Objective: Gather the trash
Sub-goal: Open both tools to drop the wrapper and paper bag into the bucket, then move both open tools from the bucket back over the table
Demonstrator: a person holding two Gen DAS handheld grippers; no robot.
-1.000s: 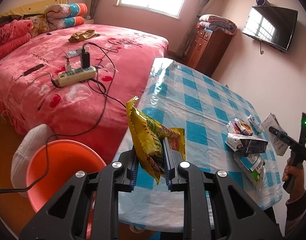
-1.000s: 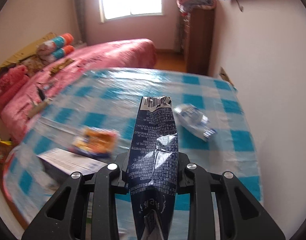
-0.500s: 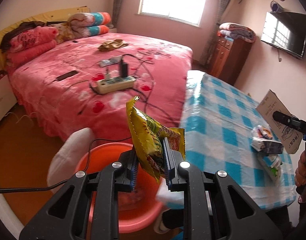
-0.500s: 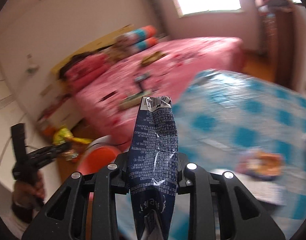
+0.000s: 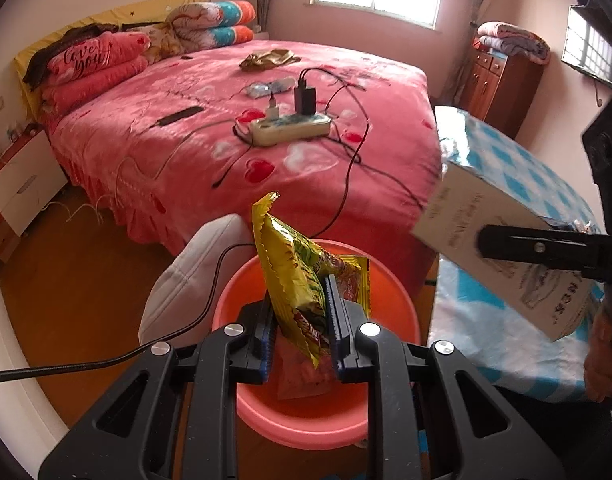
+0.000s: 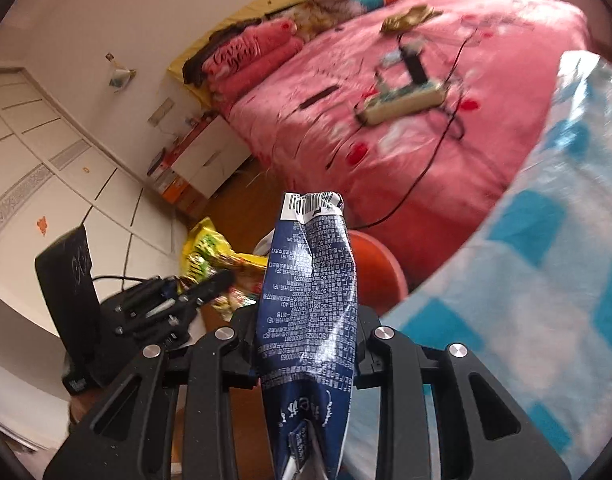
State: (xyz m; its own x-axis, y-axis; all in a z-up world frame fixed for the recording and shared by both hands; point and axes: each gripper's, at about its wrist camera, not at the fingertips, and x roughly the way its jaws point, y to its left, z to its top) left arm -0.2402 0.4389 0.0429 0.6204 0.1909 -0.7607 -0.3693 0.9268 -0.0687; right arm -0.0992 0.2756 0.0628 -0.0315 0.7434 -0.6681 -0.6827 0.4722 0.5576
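The bed (image 5: 265,128) with its pink heart-print cover filled the far side of the room in both views. A white power strip (image 5: 291,127) lay on it with chargers plugged in and black cables trailing over the edge.

The table (image 5: 546,184), under a blue and white check cloth, stood against the bed's right side in the left wrist view.

On the floor at the foot of the bed, beside the table edge, sat the orange basin (image 5: 314,412). It already held a crumpled reddish wrapper; a white cushion-like object (image 5: 185,280) leaned against its left rim.

Your right gripper (image 6: 306,344) was clamped on a flattened dark blue carton (image 6: 310,320), which stood upright between the jaws, barcode end up. In the left wrist view that carton's pale printed face (image 5: 502,256) hung over the table edge, just right of the basin.

Your left gripper (image 5: 301,328) was closed on a yellow snack packet (image 5: 301,280), pads pressing its lower half, the crimped top pointing up. It hung directly above the basin's opening, clear of the rim. The right wrist view showed the same packet (image 6: 203,252) to the carton's left, though blurred.
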